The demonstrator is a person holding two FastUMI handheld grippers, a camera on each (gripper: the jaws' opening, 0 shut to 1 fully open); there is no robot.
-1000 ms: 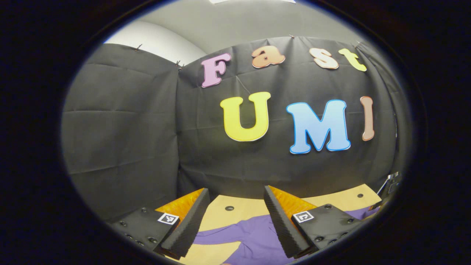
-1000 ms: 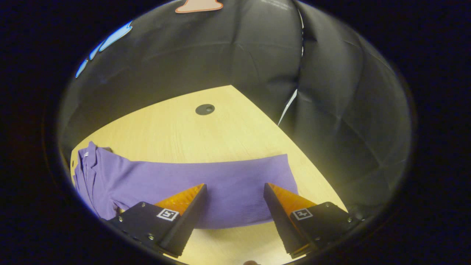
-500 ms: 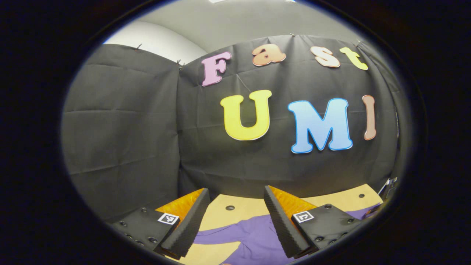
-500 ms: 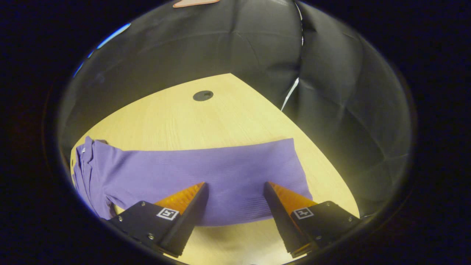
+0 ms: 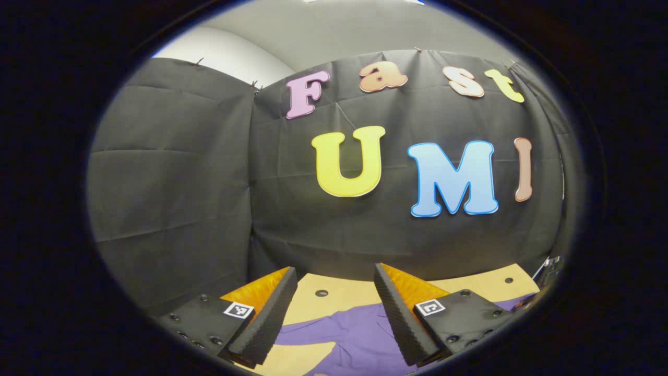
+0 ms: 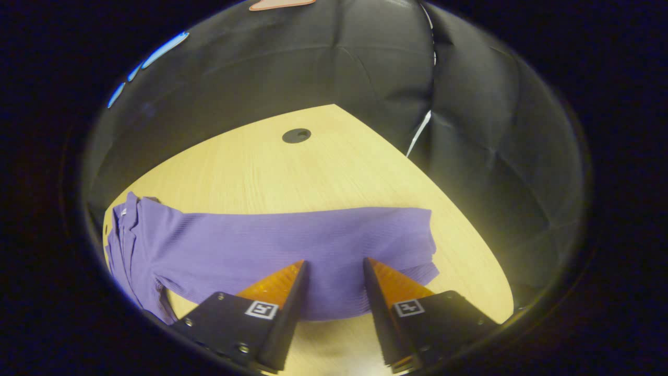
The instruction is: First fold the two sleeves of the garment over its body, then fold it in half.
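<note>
purple garment [image 6: 271, 243] flat on table [image 6: 292, 172], right gripper [image 6: 334, 269] fingers straddling sleeve

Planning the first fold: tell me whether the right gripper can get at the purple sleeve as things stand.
Probably yes. The right gripper, jaws apart, sits right over the sleeve, which lies flat on the table with nothing between.

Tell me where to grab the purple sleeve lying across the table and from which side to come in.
Grip the sleeve near its cuff end, at the near edge. It lies flat and stretched sideways on the table, so come from above on the near side, where the right gripper already straddles that edge with its jaws apart. A flat layer likely needs a pinch at the hem.
</note>
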